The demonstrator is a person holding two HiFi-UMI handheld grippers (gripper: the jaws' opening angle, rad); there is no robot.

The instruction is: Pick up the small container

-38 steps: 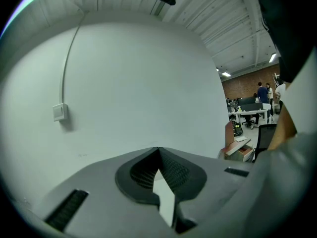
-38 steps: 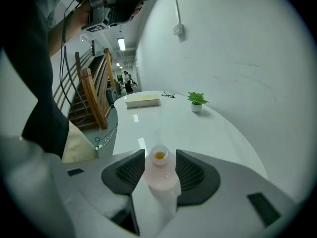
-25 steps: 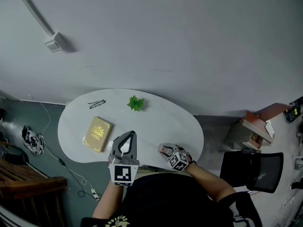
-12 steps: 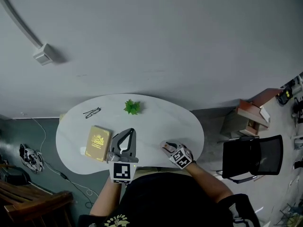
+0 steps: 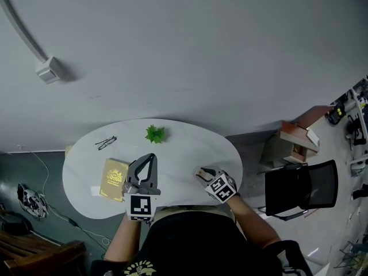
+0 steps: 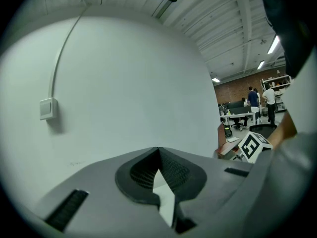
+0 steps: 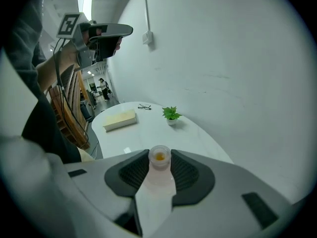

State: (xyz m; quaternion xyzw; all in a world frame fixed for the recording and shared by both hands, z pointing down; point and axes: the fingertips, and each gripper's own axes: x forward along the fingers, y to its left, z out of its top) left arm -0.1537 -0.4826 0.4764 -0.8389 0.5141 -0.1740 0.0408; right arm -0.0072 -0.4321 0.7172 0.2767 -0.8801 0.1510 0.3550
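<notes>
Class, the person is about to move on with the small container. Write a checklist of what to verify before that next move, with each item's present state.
1. Small container sits between the jaws of the right gripper, which have just been closing, and the pads press its sides: ok.
2. Left gripper has nothing in it, its jaw tips meeting: ok.
3. Book, plant and glasses lie farther back on the table, away from the container: ok.
4. Container is sealed with a lid: cannot tell.
5. Container hangs clear of the table: looks so, ok.
</notes>
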